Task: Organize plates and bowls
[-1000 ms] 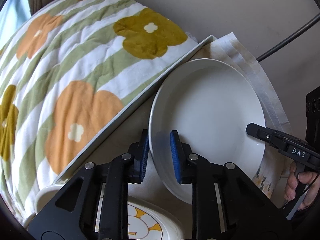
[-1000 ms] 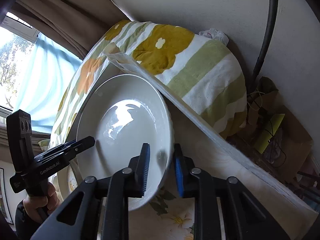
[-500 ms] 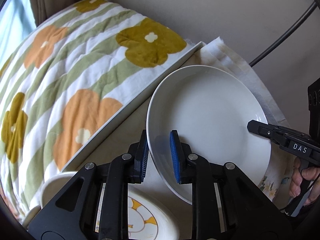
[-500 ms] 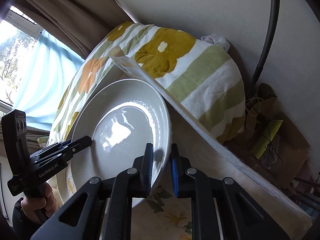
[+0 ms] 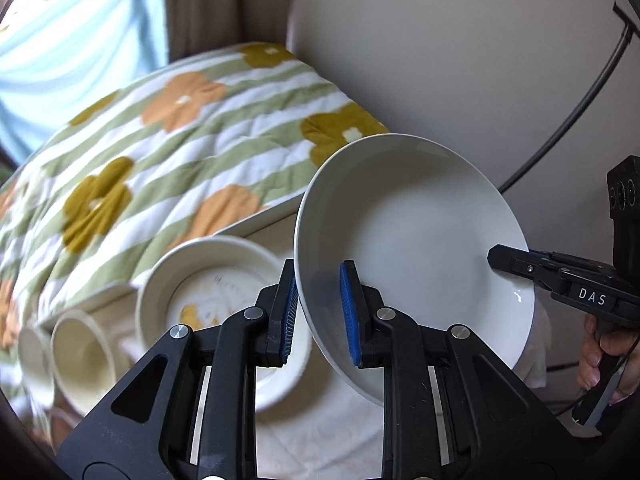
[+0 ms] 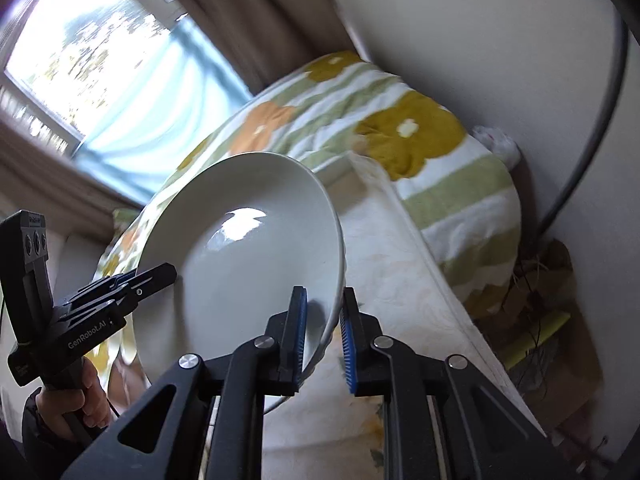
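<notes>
A plain white deep plate (image 5: 420, 240) hangs tilted above the table, held from two sides. My left gripper (image 5: 320, 312) is shut on its near left rim, blue pads on both faces. In the same view my right gripper (image 5: 495, 258) clamps the plate's right rim, with a hand on its handle. In the right wrist view the white plate (image 6: 248, 264) fills the middle. There my right gripper (image 6: 323, 336) is shut on the near rim, and my left gripper (image 6: 170, 274) grips the far left edge.
Below on the cloth-covered table (image 5: 320, 432) lie a cream dish with a yellow pattern (image 5: 216, 292) and two cream cups (image 5: 84, 352) on their sides. A flowered blanket (image 5: 180, 140) lies beyond the table edge. A wall and a black cable (image 5: 568, 120) stand behind.
The right jaws tightened on the rim. Both grippers then lifted the white plate off the table and tilted it; the patterned dish and cups came into the left view.
</notes>
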